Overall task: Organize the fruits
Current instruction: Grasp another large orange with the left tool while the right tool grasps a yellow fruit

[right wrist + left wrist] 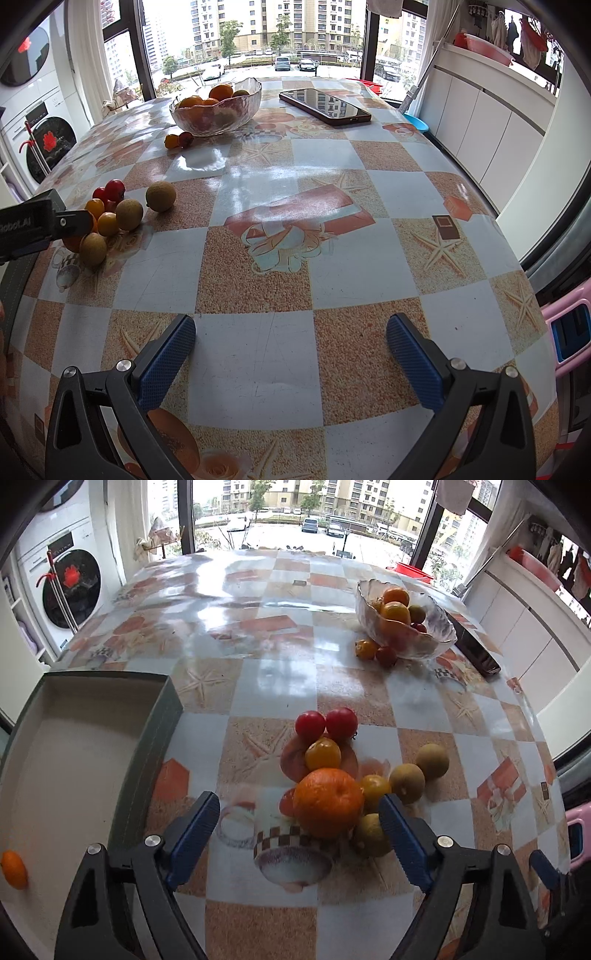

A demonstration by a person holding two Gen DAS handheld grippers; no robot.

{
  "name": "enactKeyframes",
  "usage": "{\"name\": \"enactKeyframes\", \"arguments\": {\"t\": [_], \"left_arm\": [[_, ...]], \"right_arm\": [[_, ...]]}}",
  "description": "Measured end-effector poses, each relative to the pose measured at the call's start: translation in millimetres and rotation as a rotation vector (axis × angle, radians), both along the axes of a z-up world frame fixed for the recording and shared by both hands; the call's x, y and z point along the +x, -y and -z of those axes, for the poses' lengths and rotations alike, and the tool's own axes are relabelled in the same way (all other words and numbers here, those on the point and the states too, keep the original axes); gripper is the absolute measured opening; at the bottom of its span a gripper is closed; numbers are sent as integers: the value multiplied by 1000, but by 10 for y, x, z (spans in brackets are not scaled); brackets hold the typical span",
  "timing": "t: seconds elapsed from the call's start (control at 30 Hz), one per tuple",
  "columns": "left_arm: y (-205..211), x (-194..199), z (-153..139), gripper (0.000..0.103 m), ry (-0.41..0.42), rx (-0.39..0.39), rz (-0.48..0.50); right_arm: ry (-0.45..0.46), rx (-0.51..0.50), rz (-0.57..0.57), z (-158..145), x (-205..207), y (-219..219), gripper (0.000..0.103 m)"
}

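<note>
In the left wrist view, the small orange [14, 869] at lower left is being cut by the frame edge. The big orange [328, 803] is hiding a red fruit [287, 802] behind it. Fruit low inside the glass bowl [436, 637] is blurring behind rippled glass.

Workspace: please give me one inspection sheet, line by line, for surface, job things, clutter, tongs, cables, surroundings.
Surface: table under a glossy checked cloth with starfish prints.
Job things: large orange in a loose fruit pile; glass bowl holding fruit, two small fruits beside it; open box with one small orange inside.
Clutter: phone lying flat.
Tongs: left tongs open, near the large orange; right tongs open over bare cloth.
Cables: nothing seen.
Surroundings: washing machine, windows, white cabinets.
</note>
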State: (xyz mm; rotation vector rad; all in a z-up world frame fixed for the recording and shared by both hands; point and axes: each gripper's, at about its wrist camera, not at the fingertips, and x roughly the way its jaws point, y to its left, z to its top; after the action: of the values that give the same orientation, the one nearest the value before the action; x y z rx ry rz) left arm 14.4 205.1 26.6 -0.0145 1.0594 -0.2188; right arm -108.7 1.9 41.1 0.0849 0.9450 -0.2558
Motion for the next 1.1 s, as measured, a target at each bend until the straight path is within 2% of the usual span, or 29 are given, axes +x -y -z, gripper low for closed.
{"name": "enactKeyframes", "arguments": {"t": [0.07,0.1,0.13,0.2,0.3,0.5,0.73,0.87,0.93,1.1], "left_arm": [[26,11,12,85,-3,3,16],[47,16,30,76,-13,9,27],[57,17,61,75,-30,10,40],[39,5,71,69,-33,-29,45],[2,6,36,41,-30,-83,58],[-84,-140,19,41,-9,-57,55],[-271,-695,31,41,23,-25,92],[-417,-965,87,41,25,8,80],[-493,-1053,92,41,39,11,79],[-579,-1076,96,41,36,2,75]], "right_arm": [[0,0,0,0,0,0,103],[0,0,0,-1,-1,1,103],[0,0,0,0,1,-1,103],[0,0,0,0,1,-1,103],[0,0,0,-1,0,0,103],[0,0,0,-1,0,-1,103],[-23,-1,-2,-12,12,-2,103],[-82,29,-127,-23,138,-273,103],[-83,59,-200,-31,228,-452,103],[-77,120,-286,-55,535,-778,98]]}}
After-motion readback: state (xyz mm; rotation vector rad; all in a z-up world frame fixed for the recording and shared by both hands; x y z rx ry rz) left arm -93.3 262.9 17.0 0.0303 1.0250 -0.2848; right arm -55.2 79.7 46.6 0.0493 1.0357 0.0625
